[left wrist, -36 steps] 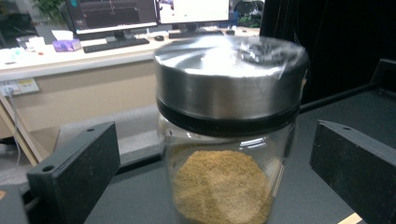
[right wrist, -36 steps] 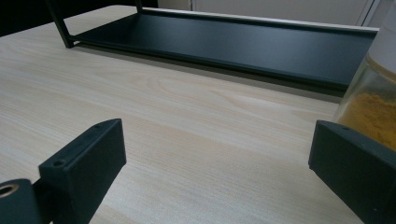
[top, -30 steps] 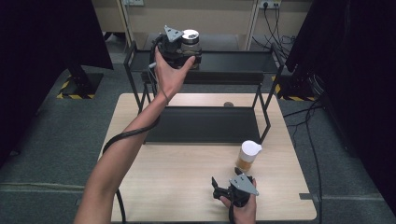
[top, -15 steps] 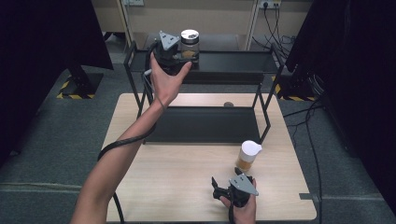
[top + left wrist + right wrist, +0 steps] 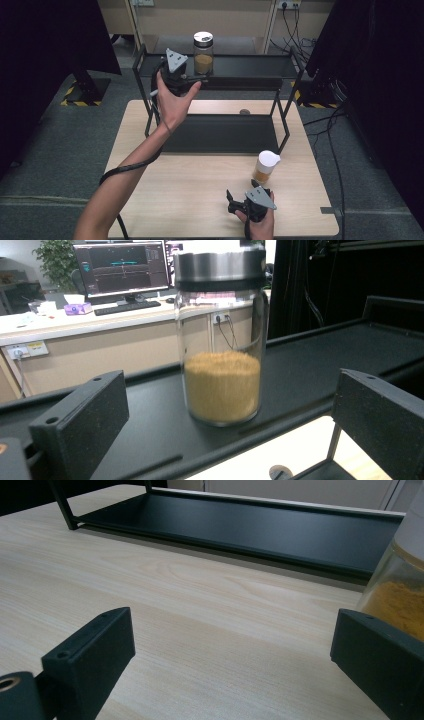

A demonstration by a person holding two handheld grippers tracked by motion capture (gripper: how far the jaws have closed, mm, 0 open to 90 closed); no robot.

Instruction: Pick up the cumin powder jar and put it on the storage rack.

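A glass jar with a silver lid (image 5: 203, 52) stands upright on the top shelf of a black rack (image 5: 250, 71), half full of brown granules. My left gripper (image 5: 192, 80) hovers just left of it, open, holding nothing. In the left gripper view the jar (image 5: 222, 345) stands a little beyond my left gripper (image 5: 227, 440), whose jaws are spread wide and do not touch it. A second jar with a white lid (image 5: 265, 167) holds orange powder and stands on the table. My right gripper (image 5: 232, 202) rests near the table's front edge, open. In the right gripper view that jar (image 5: 395, 595) is at the right edge, past my right gripper (image 5: 232, 650).
The rack's lower shelf (image 5: 220, 132) lies flat on the wooden table (image 5: 175, 190); slim black posts (image 5: 284, 125) carry the upper shelf. A small round grommet (image 5: 244, 111) sits behind it. Dark screens stand left and right, and cables run along the floor at the right.
My left gripper let go of the silver-lidded jar on the top shelf and drew back to the left and towards me. The right gripper has stayed put.
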